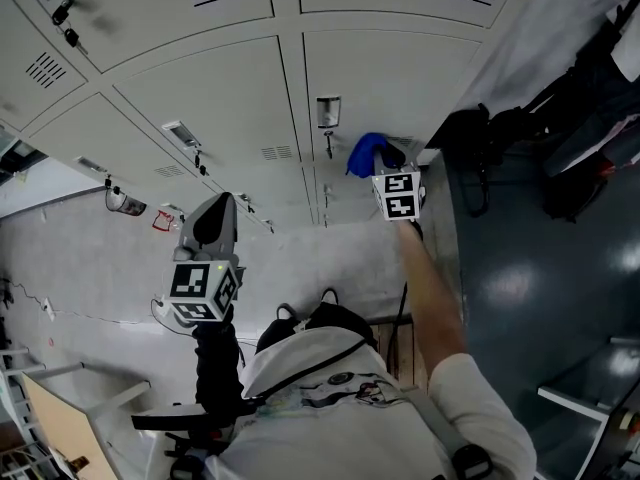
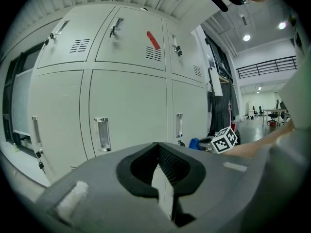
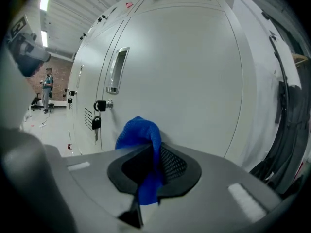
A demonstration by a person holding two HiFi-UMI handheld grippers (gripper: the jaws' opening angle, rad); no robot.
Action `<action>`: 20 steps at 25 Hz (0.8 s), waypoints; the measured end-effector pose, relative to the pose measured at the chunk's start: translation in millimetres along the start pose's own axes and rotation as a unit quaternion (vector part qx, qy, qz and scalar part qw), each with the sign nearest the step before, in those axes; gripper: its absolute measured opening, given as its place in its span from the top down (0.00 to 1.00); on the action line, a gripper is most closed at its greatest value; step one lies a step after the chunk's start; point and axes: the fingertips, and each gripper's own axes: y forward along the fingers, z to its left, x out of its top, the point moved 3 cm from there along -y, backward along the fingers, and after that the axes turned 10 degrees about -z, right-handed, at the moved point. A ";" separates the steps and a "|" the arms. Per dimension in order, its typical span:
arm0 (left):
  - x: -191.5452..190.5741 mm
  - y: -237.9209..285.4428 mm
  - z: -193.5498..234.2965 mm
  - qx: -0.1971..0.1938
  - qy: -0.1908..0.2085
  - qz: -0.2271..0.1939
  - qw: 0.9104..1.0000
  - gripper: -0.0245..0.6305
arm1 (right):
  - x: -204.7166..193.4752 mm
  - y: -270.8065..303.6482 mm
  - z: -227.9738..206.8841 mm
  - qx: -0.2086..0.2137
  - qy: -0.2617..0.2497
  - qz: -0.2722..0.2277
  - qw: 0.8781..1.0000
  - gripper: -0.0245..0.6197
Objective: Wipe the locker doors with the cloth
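Although every locker (image 1: pixel 200 78) is shut and its contents are hidden, a blue cloth (image 3: pixel 141 132) is seen pinched in the closed right tongs (image 3: pixel 154 164), held up to a grey door (image 3: pixel 194 81) near a padlock (image 3: pixel 99 106). The left tongs (image 2: pixel 159 161) are closed on nothing, held back from the doors.

A glossy dark grey floor (image 1: pixel 520 298) is seen at the right. Round ceiling lamps (image 2: pixel 247 37) are lit above a black-railed upper gallery (image 2: pixel 266 64), with distant office chairs (image 2: pixel 273 116) set beneath. A red brick wall (image 3: pixel 60 76) is seen far off.
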 end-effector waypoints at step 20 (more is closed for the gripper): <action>5.9 -8.3 -1.1 -0.015 -0.014 -0.020 1.000 0.96 | 274.5 -67.6 -3.7 0.020 -0.021 -0.171 0.985 0.91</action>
